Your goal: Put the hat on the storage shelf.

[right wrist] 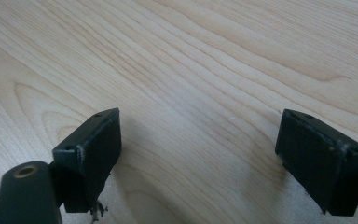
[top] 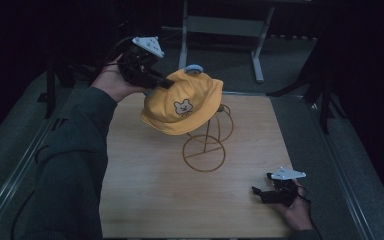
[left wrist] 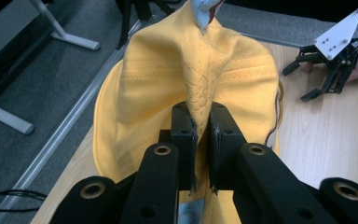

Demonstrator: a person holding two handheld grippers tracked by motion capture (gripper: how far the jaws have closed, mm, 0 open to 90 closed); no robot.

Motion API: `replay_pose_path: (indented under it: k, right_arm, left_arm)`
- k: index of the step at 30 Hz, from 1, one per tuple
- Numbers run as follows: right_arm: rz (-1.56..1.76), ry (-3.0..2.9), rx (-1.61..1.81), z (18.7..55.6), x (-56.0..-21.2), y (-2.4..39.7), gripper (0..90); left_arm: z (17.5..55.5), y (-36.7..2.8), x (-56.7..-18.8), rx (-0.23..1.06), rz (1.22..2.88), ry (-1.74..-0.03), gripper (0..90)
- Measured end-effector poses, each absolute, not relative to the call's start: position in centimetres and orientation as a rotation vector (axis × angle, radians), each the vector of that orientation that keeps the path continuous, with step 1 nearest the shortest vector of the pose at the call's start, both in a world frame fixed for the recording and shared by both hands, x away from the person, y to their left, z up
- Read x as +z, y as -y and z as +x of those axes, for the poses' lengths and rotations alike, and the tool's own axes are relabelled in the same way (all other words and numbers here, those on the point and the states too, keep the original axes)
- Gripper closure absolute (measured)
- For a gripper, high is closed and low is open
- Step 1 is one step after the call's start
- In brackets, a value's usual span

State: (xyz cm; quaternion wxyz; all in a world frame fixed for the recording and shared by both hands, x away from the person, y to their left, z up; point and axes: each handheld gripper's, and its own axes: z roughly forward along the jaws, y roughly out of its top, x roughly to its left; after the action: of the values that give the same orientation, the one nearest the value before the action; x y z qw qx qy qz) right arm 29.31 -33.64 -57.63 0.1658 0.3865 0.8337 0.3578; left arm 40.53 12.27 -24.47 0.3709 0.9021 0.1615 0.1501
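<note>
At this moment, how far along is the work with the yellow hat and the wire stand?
Done: the left gripper has pinched a fold of the yellow hat and holds it in the air. In hand: the hat hangs above the gold wire stand, partly covering its top; whether it touches is unclear. Left: settling or clearing the hat, then letting go. The right gripper rests open on the table.
</note>
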Motion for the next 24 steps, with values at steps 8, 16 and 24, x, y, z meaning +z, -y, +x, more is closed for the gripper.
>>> replay_pose_path:
  k: [8,16,24]
  right_arm:
    - [1.103,-2.374,1.020,29.3,-57.6,33.6,14.2]
    - [1.104,-2.372,1.022,29.3,-57.6,33.6,14.2]
    - [1.101,-2.371,1.022,29.3,-57.6,33.6,14.2]
  left_arm:
    - [41.1,-10.3,-25.1,0.367,2.326,-0.405,81.2]
    - [41.7,-8.0,-26.2,0.366,2.304,-0.404,81.2]
    - [42.0,-5.6,-27.8,0.366,2.294,-0.387,80.4]
